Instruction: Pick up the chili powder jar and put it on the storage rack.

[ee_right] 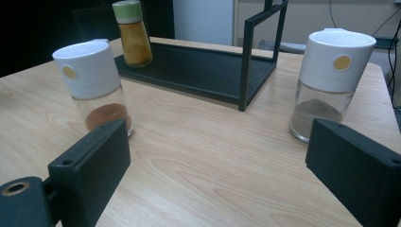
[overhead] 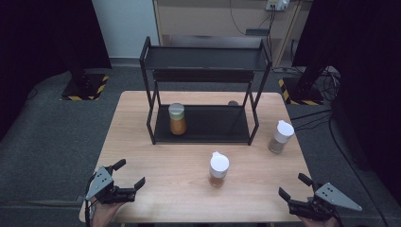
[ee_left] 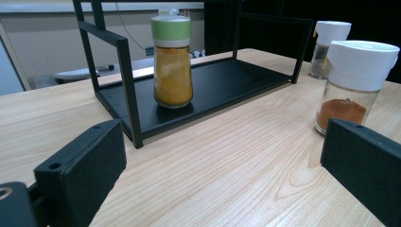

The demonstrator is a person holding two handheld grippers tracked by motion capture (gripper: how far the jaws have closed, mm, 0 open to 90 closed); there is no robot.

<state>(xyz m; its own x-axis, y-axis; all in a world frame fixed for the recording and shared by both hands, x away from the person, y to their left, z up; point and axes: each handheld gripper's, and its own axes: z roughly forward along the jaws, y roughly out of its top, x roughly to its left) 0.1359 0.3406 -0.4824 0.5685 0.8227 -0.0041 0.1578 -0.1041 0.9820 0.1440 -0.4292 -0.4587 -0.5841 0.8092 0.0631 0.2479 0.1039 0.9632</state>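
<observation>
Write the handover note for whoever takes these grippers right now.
Left gripper: open, holding nothing, at the near left edge of the table.
Right gripper: open, holding nothing, at the near right edge.
Green-lid jar: upright on the lower shelf of the rack, left side.
Orange-spice jar: upright on the table, in front of the rack.
Grey-spice jar: upright on the table, right of the rack.
Done: one jar shelved. Left, most likely: shelve the two white-lid jars; the top shelf is bare.

Small object (overhead: 232, 102) behind rack (overhead: 203, 124), unidentifiable
</observation>
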